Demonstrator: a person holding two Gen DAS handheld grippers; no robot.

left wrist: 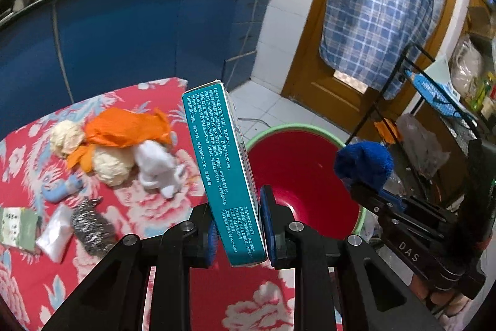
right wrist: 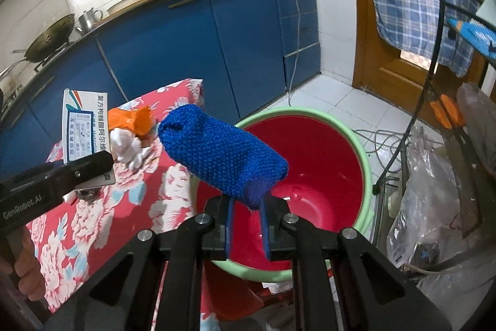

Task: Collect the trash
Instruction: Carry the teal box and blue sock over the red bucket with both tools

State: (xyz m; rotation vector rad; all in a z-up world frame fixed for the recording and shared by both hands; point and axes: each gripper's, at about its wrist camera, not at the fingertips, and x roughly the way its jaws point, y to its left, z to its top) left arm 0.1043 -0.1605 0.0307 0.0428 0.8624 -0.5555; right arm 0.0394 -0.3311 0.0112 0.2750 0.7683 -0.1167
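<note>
Far left on the red floral-cloth counter (left wrist: 24, 284): flat green paper packet (left wrist: 17, 227), small clear plastic pouch (left wrist: 54, 233), grey steel-wool scrubber (left wrist: 91, 225). All loose, none collected yet. Just behind them, a heap: two cream crumpled balls (left wrist: 110, 165), orange plastic bag (left wrist: 124, 127) draped over, white crumpled tissue (left wrist: 158, 165) touching its right side. Bunched near the counter's middle, so prob. easy to reach from the front.

Centre now. Left gripper (left wrist: 237, 230), fingers clamped on the lower end of a teal-and-white cardboard medicine box (left wrist: 221, 163), box standing nearly upright, tilted a bit left. It's up off the counter, right at the counter's right edge, next to the bucket rim. Looks like it's held narrow-side so it'll drop clean.

Right: red plastic bucket w/ pale green rim (right wrist: 361, 151), sits below counter level, wide open, seems empty. Right gripper (right wrist: 246, 217), fingers pinching one end of a blue knitted cloth roll (right wrist: 221, 157), which hangs over the bucket mouth. Release should land it inside.

Room: plenty above the bucket; black wire rack (right wrist: 440, 58) and plastic bags close on the far right, so less swing there.
</note>
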